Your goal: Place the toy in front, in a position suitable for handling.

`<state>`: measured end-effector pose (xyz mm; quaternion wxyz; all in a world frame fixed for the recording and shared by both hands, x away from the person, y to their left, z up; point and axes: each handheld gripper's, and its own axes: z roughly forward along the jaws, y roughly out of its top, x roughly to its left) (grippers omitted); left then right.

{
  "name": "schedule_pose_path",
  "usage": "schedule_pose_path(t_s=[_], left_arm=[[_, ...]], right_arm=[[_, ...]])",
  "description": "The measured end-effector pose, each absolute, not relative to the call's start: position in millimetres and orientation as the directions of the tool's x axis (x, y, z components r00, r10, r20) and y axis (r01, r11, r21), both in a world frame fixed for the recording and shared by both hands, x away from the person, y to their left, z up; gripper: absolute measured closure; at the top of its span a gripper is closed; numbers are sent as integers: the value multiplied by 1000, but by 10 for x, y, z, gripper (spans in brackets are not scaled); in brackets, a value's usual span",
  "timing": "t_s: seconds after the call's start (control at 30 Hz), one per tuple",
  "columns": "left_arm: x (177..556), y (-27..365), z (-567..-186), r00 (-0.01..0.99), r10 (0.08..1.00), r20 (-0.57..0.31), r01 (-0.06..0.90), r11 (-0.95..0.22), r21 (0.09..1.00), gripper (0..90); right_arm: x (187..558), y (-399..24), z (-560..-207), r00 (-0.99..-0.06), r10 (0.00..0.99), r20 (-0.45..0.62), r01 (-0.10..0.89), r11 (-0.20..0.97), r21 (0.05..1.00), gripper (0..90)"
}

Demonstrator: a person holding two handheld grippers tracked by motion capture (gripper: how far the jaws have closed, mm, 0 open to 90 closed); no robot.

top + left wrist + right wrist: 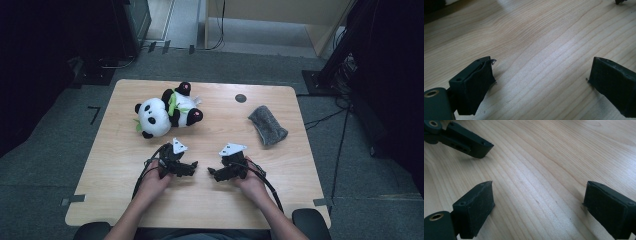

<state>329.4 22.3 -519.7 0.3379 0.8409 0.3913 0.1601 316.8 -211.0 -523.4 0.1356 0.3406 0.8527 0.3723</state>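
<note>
Pale wood made up the counter (210, 200). At its far left a plush panda (165, 111) lay on its side, untouched. Nearer us, we held the left tool (192, 165) and right tool (212, 172) low over bare wood, tips facing, each with jaws apart and empty. Far right lay a grey cloth (268, 125). We judged no grasp begun.

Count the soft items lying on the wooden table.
2: black-and-white plush panda at far left, grey fuzzy cloth at far right. Nothing seems hidden.
</note>
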Motion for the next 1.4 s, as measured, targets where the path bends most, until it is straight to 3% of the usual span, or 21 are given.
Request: schedule_pose_path(t_s=[1.4], left_arm=[[3340,249,-5188,639,769,5,553,-464,692,60]], right_arm=[[3166,-2107,-5234,-722,691,22,486,485,727,90]])
